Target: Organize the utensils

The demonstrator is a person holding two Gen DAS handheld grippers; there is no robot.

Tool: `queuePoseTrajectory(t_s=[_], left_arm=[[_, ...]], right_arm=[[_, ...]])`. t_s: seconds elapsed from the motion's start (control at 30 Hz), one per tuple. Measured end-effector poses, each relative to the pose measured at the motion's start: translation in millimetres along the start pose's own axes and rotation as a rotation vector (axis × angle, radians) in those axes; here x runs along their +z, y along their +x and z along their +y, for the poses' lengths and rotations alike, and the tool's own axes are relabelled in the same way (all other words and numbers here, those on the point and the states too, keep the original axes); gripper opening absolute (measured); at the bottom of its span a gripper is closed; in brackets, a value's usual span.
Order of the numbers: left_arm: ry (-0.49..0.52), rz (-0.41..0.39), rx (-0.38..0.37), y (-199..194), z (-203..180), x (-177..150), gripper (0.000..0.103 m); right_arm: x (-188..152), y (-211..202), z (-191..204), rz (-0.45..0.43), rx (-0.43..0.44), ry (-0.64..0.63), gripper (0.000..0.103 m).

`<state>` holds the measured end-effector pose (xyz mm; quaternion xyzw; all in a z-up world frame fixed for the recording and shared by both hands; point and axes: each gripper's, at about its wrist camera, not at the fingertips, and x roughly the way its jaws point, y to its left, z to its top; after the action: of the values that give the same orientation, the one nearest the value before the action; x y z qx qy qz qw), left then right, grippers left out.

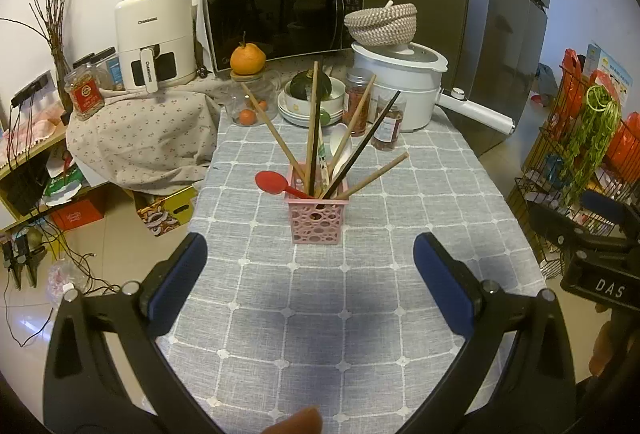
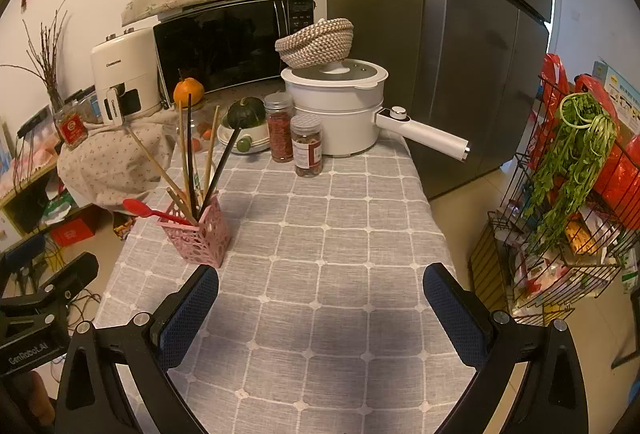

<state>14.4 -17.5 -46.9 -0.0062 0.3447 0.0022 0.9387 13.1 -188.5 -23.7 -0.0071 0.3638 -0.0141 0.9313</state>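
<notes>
Utensils stand in pink basket.

Dim warm indoor light; soft shadows on tablecloth; fisheye-bent edges.

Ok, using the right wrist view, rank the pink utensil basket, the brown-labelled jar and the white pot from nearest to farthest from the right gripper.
1. Pink utensil basket: nearest the right gripper, just ahead of its left finger.
2. Brown-labelled jar: farther back, near the middle of the table.
3. White pot: farthest, behind the jar by the fridge.
</notes>
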Motion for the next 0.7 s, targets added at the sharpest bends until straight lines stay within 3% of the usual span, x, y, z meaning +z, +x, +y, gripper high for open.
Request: queuePoseTrajectory(t_s=[0.7], left_arm=[[-0.004, 0.005, -0.001, 0.6, 3.5, -0.5, 0.103]], right_arm=[[-3.1, 0.7, 0.5, 0.004, 0.0, -0.002, 0.103]])
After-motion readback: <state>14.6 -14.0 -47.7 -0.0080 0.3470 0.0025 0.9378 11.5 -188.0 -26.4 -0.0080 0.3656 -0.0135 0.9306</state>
